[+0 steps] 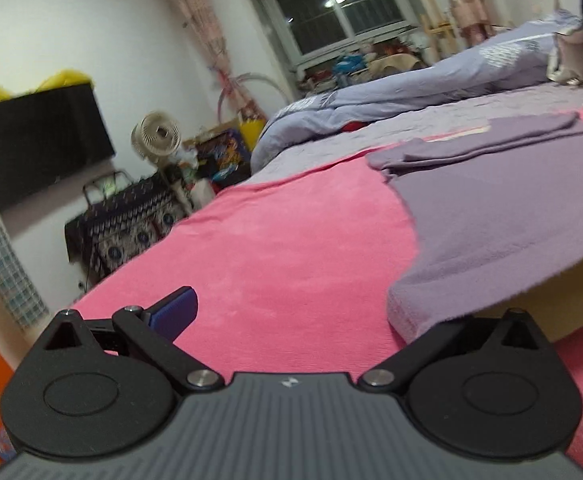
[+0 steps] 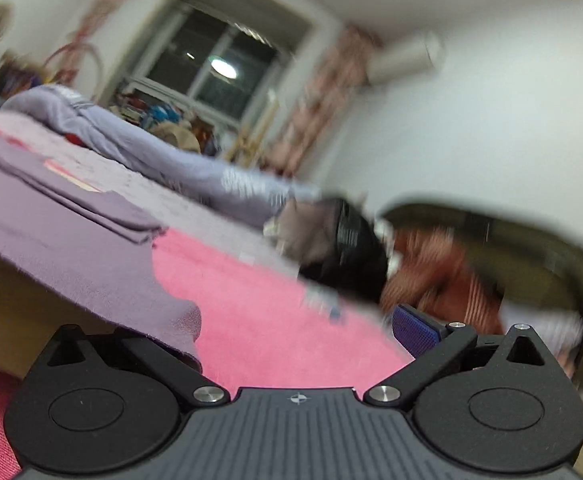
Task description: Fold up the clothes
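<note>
A purple garment (image 1: 491, 220) (image 2: 51, 232) lies spread on a pink blanket (image 1: 271, 240) (image 2: 251, 300) on the bed, with a sleeve (image 1: 491, 136) folded over its far side. Its near hem drapes over a tan board (image 1: 563, 292) (image 2: 11, 300). My left gripper (image 1: 303, 312) is open wide at the garment's left corner. Its left blue pad (image 1: 175, 312) shows, and the right finger is hidden under the hem. My right gripper (image 2: 291, 332) is open at the right corner. There the right blue pad (image 2: 415, 332) shows, and the cloth covers the left finger.
A lavender duvet (image 1: 411, 84) (image 2: 151, 148) is bunched along the far side of the bed. Loose clothes (image 2: 371, 264) (image 1: 579, 52), black and rust-striped, are piled at the right. Off the bed's left edge stand a TV (image 1: 39, 140), a fan (image 1: 157, 136) and a patterned table (image 1: 131, 220).
</note>
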Demonstrator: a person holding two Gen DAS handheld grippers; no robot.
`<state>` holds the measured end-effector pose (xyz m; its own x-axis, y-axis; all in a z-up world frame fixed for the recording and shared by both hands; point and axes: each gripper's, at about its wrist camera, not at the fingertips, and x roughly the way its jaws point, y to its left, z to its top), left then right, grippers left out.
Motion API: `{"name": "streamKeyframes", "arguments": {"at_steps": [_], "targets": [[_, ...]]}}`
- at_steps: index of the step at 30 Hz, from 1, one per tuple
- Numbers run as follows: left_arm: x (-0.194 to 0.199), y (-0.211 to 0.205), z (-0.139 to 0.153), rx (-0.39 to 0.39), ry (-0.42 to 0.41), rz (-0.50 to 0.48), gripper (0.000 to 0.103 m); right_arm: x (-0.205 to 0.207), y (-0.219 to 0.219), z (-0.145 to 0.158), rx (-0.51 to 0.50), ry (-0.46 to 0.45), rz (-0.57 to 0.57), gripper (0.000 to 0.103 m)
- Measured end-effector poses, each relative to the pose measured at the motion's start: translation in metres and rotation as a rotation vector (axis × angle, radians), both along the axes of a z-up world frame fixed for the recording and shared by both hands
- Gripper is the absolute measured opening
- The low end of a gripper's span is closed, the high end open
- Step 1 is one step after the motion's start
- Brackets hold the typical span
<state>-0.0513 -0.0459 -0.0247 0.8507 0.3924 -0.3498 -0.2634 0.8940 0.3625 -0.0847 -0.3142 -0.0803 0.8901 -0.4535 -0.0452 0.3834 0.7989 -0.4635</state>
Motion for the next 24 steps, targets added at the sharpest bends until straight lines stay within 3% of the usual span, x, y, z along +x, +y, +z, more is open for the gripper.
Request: {"name": "streamKeyframes", "arguments": {"at_steps": [3,7,13,21,24], "targets": [[0.0,0.007,0.006,-0.015,-0.02,0.009,0.103,-0.001,-0.004,0.007,-0.018,-0.007,0.034,0.103],[-0.006,0.001,0.03,0.046,-0.094,-0.019,0.103,0.005,-0.007,0.029,-0.006,-0.005,0.064,0.103],[0.001,0.007,0.058,0.061,-0.136,-0.051,0.103,0.007,-0.019,0.066,0.108,-0.023,0.073,0.103],[0.069,0.02,0.092,0.063,-0.131,-0.124,0.103,0.047,-0.039,0.115,0.232,0.003,0.089,0.103],[0.116,0.018,0.1,0.127,-0.116,-0.167,0.103,0.084,-0.048,0.127,0.257,0.045,0.089,0.103]]}}
